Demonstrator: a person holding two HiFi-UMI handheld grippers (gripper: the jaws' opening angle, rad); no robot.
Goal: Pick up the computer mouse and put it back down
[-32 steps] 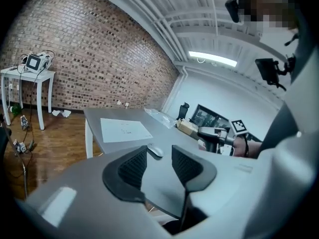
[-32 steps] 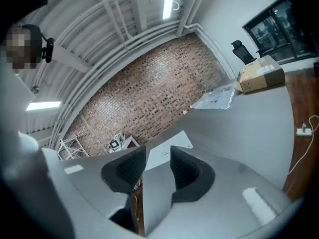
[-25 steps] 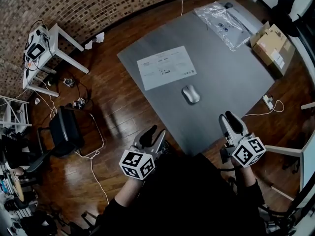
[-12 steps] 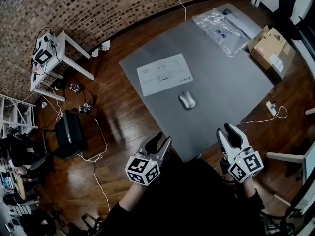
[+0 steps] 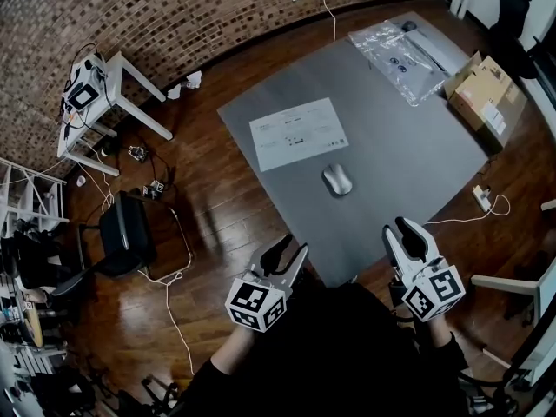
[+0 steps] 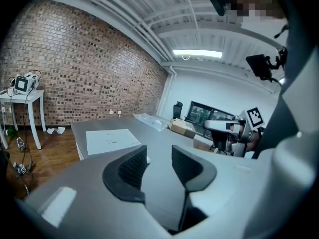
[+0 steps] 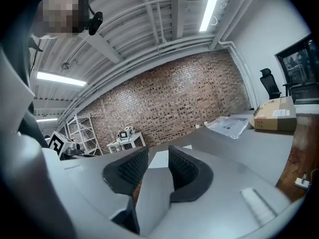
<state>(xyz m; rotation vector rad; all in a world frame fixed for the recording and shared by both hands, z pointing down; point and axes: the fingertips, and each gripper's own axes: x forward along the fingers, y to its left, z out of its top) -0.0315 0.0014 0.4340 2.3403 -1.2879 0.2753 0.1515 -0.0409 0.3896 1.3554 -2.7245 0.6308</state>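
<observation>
The silver-grey computer mouse [image 5: 337, 179] lies on the grey table [image 5: 417, 137], just in front of a printed sheet [image 5: 298, 134]. Both grippers hang short of the table's near edge, well apart from the mouse. My left gripper [image 5: 288, 247] is below and left of it, and its jaws stand close together with nothing between them [image 6: 159, 158]. My right gripper [image 5: 407, 229] is below and right of the mouse. Its jaws are drawn together and empty [image 7: 158, 158]. A pale sliver of the mouse [image 6: 148, 159] peeks past the left jaw in the left gripper view.
A clear plastic bag [image 5: 401, 55] lies at the table's far corner, and a cardboard box [image 5: 488, 94] sits on the floor to the right. A white side table [image 5: 104, 94], a black chair [image 5: 124, 233] and cables stand on the wooden floor at left. A power strip [image 5: 480, 198] lies at right.
My left gripper has drifted a little to the right along the table's near edge. The right gripper has hardly shifted. The mouse has stayed in its place on the table.
</observation>
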